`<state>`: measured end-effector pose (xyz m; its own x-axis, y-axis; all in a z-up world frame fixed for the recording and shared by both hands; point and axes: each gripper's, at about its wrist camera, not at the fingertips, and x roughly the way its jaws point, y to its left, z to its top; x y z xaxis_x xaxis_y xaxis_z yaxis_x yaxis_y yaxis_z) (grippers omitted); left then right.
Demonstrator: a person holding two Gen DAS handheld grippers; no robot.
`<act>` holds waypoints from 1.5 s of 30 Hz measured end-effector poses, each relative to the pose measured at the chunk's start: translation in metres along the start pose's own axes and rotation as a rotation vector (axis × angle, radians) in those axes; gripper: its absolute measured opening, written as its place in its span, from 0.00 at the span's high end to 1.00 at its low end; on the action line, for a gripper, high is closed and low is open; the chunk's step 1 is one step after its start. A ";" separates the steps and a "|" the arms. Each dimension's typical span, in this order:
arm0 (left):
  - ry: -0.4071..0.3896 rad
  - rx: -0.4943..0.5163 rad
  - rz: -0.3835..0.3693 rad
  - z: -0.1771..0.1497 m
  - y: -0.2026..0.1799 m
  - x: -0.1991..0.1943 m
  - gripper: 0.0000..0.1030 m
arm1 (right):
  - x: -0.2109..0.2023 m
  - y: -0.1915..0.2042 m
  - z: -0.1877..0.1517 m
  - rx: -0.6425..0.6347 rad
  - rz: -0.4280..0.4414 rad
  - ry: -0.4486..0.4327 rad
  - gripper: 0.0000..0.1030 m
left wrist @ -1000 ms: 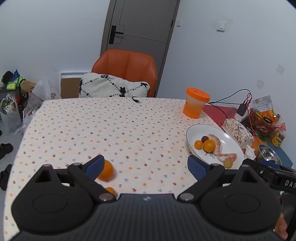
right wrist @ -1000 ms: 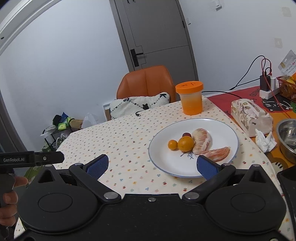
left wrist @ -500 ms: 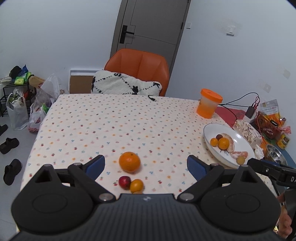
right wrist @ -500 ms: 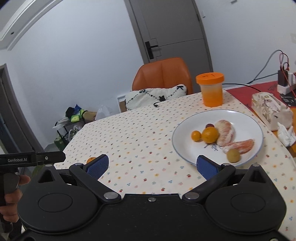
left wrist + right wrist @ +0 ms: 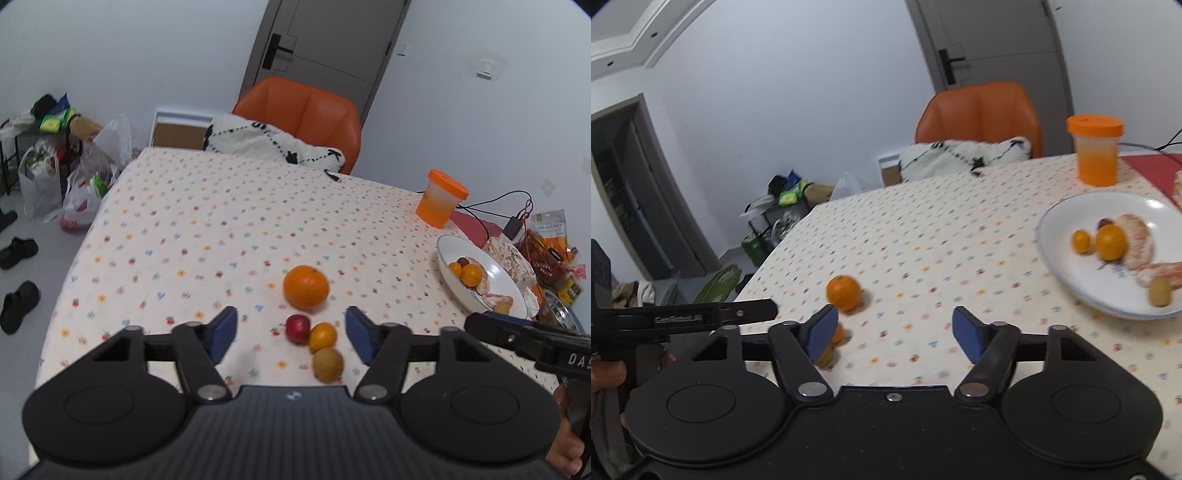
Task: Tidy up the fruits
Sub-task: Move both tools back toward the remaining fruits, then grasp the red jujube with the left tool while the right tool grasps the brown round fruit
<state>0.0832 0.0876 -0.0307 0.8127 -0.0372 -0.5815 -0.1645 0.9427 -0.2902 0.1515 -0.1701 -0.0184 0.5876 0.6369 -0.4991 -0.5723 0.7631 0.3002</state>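
Observation:
On the dotted tablecloth lie a large orange (image 5: 306,287), a small red fruit (image 5: 297,328), a small orange fruit (image 5: 322,336) and a brown kiwi (image 5: 328,364). My left gripper (image 5: 291,338) hovers open above them, the three small fruits between its blue fingertips. The white plate (image 5: 1071,273) at the right holds two small oranges, a dark fruit, peeled citrus pieces and a yellowish fruit. My right gripper (image 5: 892,332) is open and empty over bare cloth, the large orange (image 5: 843,293) just beyond its left fingertip. The plate (image 5: 448,280) shows in the left wrist view too.
An orange-lidded cup (image 5: 440,208) stands behind the plate. An orange chair (image 5: 303,110) with a white cushion is at the table's far side. Cables, a tissue pack, a steel bowl and snack packets crowd the right edge. Bags and shoes lie on the floor at the left.
Both grippers pulled back and swung left, so the loose fruits now lie between the left fingertips and the kiwi has come into view. Both jaws look narrower than before.

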 end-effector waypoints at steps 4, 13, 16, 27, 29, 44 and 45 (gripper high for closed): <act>0.007 -0.043 -0.015 -0.005 0.015 0.005 0.59 | 0.018 0.017 -0.005 -0.031 0.018 0.043 0.47; 0.007 -0.102 -0.054 -0.013 0.044 0.006 0.68 | 0.051 0.049 -0.012 -0.083 0.041 0.130 0.57; 0.003 -0.117 -0.062 -0.015 0.052 0.005 0.68 | 0.058 0.058 -0.015 -0.102 0.047 0.150 0.57; 0.026 -0.123 -0.099 -0.013 0.050 0.019 0.68 | 0.075 0.060 -0.023 -0.101 0.086 0.189 0.79; 0.028 -0.112 -0.101 -0.012 0.045 0.022 0.68 | 0.073 0.058 -0.022 -0.104 0.088 0.179 0.79; 0.075 -0.107 -0.143 -0.006 0.021 0.057 0.81 | 0.050 0.014 -0.014 0.008 0.077 0.103 0.79; 0.071 -0.099 -0.137 -0.005 0.018 0.058 0.81 | 0.050 0.012 -0.013 0.012 0.077 0.098 0.79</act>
<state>0.1243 0.1009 -0.0739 0.7901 -0.1897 -0.5829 -0.1121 0.8902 -0.4416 0.1663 -0.1305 -0.0505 0.4836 0.6801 -0.5509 -0.6063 0.7143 0.3495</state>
